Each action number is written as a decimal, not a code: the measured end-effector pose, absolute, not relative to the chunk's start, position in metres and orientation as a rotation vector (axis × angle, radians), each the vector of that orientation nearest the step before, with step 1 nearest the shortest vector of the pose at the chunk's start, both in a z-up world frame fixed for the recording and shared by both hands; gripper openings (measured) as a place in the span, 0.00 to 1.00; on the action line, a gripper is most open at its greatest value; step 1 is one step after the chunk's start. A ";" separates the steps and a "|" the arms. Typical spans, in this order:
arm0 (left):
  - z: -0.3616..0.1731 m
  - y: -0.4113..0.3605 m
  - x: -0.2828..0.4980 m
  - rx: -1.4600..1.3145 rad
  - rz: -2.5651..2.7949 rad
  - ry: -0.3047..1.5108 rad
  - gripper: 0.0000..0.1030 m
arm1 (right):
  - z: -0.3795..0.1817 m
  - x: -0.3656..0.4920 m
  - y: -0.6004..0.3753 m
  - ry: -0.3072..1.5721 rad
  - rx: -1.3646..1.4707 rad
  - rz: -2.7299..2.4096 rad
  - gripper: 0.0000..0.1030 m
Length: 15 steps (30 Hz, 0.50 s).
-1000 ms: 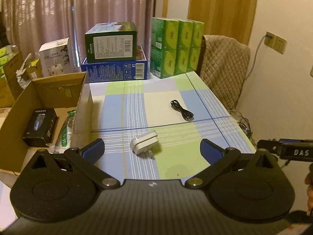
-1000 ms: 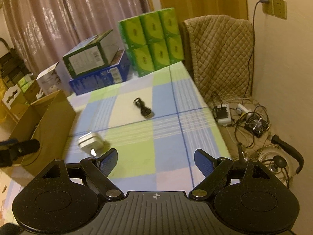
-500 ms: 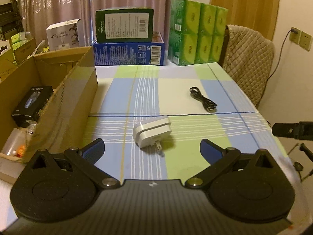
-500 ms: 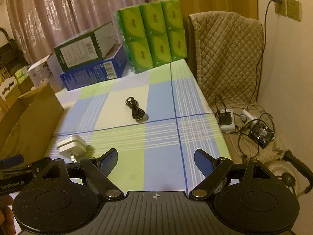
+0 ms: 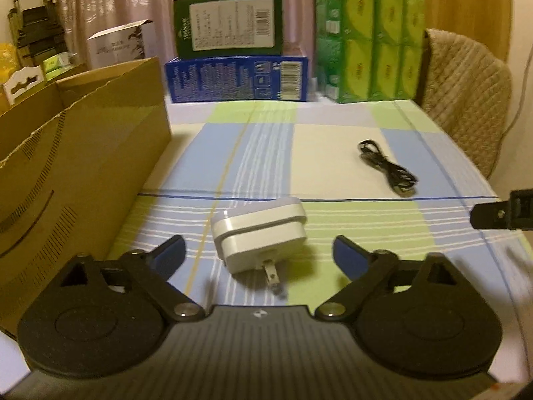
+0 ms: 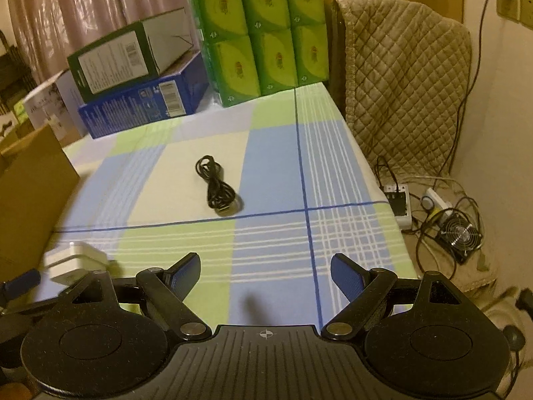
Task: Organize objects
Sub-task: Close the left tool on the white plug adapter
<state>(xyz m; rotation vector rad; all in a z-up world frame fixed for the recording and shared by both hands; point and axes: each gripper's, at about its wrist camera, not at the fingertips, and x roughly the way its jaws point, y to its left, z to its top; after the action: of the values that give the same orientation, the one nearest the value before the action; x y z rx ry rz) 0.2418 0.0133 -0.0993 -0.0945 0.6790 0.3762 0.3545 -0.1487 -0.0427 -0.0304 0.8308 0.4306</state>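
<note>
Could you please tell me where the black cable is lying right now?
In the right wrist view, the black cable lies coiled mid-table on the checked cloth, beyond the white charger.

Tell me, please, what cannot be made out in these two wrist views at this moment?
- Inside of the cardboard box: left wrist view, hidden by its own near wall.
- White charger: right wrist view, partly behind the left gripper, blurred.
- Print on the green box: left wrist view, too small.
- Right gripper: left wrist view, cut off by the right edge.
- Black cable: plug type unclear.

Home: curtains (image 5: 116, 3), tablecloth (image 5: 326, 140), padded chair (image 6: 399, 76)
</note>
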 end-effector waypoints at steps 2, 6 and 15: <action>-0.102 0.016 0.247 -0.109 0.381 0.685 0.85 | -0.047 0.361 -0.146 0.831 -0.046 0.434 0.80; -0.104 0.018 0.249 -0.129 0.383 0.669 0.84 | -0.053 0.368 -0.142 0.832 -0.061 0.434 0.80; -0.108 0.023 0.258 -0.149 0.414 0.670 0.68 | -0.056 0.371 -0.135 0.837 -0.075 0.438 0.80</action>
<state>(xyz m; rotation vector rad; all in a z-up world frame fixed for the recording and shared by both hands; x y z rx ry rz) 0.2576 0.0228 -0.1076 -0.1490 0.6704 0.4141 0.3706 -0.1351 -0.0563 -0.0747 0.8366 0.4381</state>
